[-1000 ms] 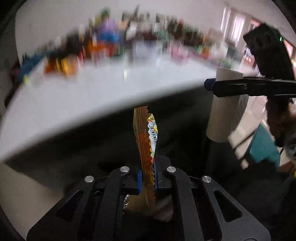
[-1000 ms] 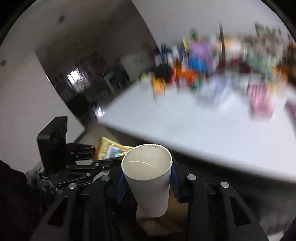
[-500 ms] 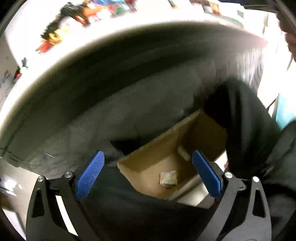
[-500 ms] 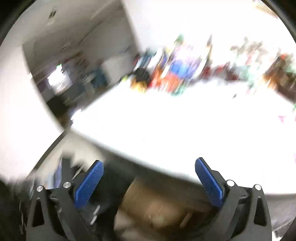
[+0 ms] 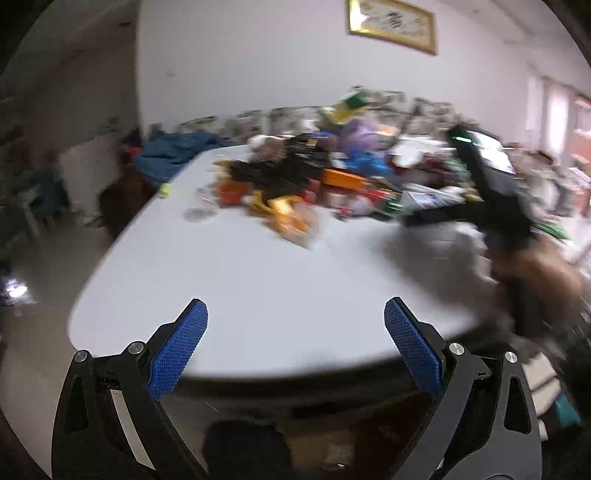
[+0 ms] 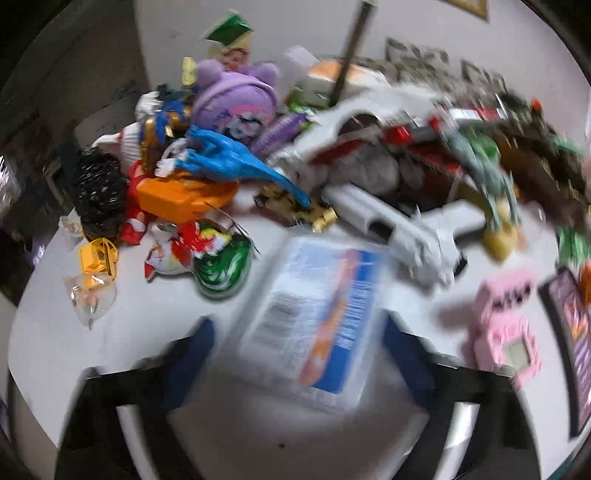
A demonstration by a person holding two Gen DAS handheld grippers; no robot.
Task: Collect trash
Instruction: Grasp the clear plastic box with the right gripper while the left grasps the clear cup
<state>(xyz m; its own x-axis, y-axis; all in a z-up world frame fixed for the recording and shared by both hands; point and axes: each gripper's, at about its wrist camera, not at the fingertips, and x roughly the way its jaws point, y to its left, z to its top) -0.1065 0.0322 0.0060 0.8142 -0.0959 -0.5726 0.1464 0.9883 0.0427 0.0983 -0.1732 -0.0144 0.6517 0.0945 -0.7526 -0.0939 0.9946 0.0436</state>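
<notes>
Domestic living room: framed picture (image 5: pixel 391 25) on white wall, toy-strewn white table (image 5: pixel 258 280), blue cloth (image 5: pixel 173 151) beyond its far-left corner.

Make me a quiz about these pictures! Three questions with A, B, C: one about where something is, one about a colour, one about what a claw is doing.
1. Where is the clear packet with the blue and orange label?
A) on the table, between the fingers of the right claw
B) on the floor
C) on top of the purple plush

2. What colour are the pads of the left claw?
A) red
B) blue
C) yellow

3. The left claw is:
A) shut on a cup
B) shut on a wrapper
C) open and empty

Answers:
1 A: the right claw's jaws have just been closing, with the packet between them.
2 B: both pads are blue.
3 C: its jaws, just opened, stand wide with nothing between them.
</notes>
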